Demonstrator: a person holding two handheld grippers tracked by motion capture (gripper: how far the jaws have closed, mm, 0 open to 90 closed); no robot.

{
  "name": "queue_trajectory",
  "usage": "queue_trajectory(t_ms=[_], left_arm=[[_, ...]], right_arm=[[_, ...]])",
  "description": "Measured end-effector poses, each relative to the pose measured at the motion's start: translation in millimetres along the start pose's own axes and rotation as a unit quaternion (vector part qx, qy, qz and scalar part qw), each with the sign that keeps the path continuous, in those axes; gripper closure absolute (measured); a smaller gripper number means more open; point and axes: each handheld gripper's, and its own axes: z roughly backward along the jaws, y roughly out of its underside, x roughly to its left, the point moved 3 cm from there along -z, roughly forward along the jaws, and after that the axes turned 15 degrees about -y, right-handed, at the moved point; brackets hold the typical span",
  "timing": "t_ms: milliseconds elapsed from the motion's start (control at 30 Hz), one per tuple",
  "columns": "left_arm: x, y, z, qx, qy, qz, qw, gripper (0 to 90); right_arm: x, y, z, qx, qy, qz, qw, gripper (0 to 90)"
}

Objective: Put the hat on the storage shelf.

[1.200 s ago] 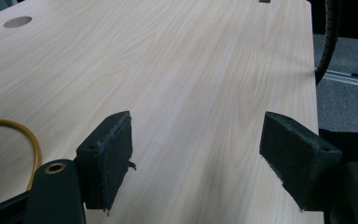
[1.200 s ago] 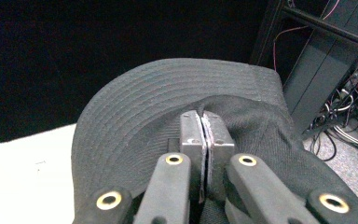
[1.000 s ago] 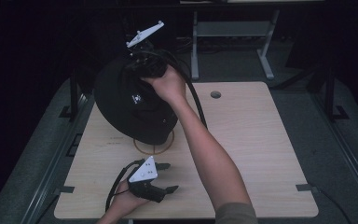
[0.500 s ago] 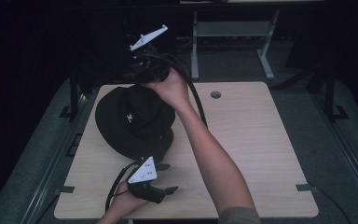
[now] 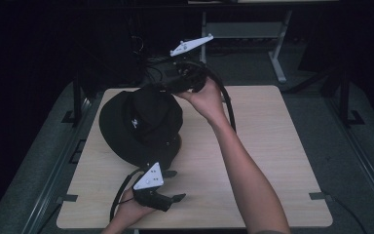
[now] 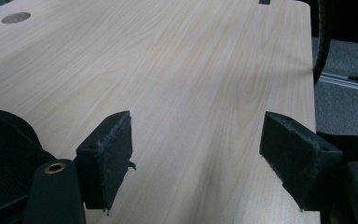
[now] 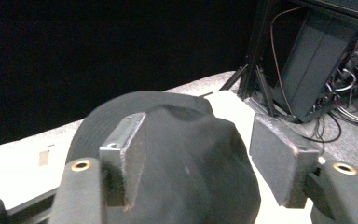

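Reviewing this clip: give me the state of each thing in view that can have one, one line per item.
Black hat: lying crown up on the table, brim spread flat, held by neither gripper.
Left gripper: open, jaws wide apart, low over bare wood beside the hat's brim.
Right gripper: open, jaws apart above the hat's crown, nothing between them.
Table: light wood top, with a round hole near the far edge.
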Motion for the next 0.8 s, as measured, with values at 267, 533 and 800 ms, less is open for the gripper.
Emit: queue_trajectory(t_ms=[267, 533, 800], left_arm=[[1.6, 1.2, -0.4, -0.002, 0.000, 0.012, 0.9999, 24.4], [2.3, 1.3, -0.7, -0.001, -0.002, 0.010, 0.9999, 23.6], [2.9, 1.4, -0.3, 0.000, -0.004, 0.006, 1.0000, 22.8]], right_arm=[[-1.5, 23.1, 23.6, -0.023, 0.002, -0.019, 0.9996, 32.5], [-3.3, 36.6, 39.4, -0.024, 0.010, -0.031, 0.9992, 31.4], [-2.4, 51.0, 49.7, -0.022, 0.019, -0.038, 0.9989, 29.3]])
